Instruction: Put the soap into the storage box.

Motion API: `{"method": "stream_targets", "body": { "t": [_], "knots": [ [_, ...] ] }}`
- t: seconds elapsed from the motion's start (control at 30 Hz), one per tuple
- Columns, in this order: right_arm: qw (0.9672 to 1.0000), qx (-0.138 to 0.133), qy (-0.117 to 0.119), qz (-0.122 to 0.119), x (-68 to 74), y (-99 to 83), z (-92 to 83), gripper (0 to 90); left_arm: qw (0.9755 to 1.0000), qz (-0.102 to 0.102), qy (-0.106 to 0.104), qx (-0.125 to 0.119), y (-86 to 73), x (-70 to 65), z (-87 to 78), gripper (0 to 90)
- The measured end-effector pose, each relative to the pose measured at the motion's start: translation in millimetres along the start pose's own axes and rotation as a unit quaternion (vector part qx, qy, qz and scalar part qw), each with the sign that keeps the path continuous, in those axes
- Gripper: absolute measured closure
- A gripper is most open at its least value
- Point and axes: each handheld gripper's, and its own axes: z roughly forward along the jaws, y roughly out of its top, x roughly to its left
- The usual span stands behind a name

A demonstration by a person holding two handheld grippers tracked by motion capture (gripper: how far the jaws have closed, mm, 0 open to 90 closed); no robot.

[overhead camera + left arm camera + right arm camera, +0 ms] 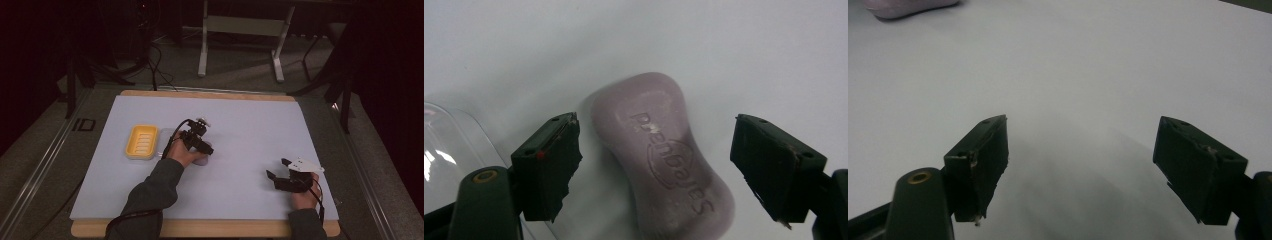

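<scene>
From the high view I see a yellow soap dish (pixel 142 142) left of the frame's centre on the pale table sheet (pixel 250 125); its ribbed inside looks bare, with nothing lying in it. Just right of the dish sits a clear plastic lid (pixel 166 136), faint and hard to trace there; in the left gripper view a curved piece of it (pixel 446 150) shows at the left edge, cut off by the frame and partly covered by my left jaw. The bar of soap (pixel 661 160) lies flat on the sheet outside the dish, mauve, with stamped lettering I can only partly read; its lower end runs out of the bottom of that frame. In the high view the soap (pixel 202 161) is mostly hidden under my left hand and the left gripper (pixel 200 145), so only a pale sliver shows. The left gripper (pixel 654 165) is released: its jaws stand wide on either side of the bar, with clear gaps to both pads, touching nothing. The right gripper (pixel 277 170) rests low right in the high view, well apart from the soap, and its own view (pixel 1080 170) shows its jaws spread over bare sheet, holding nothing. A blurred pink end of the soap (pixel 908 7) peeks in at the upper left of that view.
</scene>
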Motion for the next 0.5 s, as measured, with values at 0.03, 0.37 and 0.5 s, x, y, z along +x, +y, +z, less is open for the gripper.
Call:
{"method": "stream_targets", "body": {
  "t": [0.03,0.37,0.5],
  "knots": [
    [1.0,0.0,0.0,0.0,0.0,0.0,0.0,21.7,1.0,-0.002,-0.001,0.002,0.2,0.4,1.5,19.2],
    [1.0,-0.001,0.001,-0.003,0.5,0.0,0.1,21.7,0.9992,-0.015,-0.001,0.038,2.1,-2.5,16.0,15.6],
    [1.0,-0.001,0.002,-0.003,0.6,0.0,0.1,21.7,0.9986,-0.017,0.012,0.049,2.8,-2.0,18.9,18.6]
  ]
}}
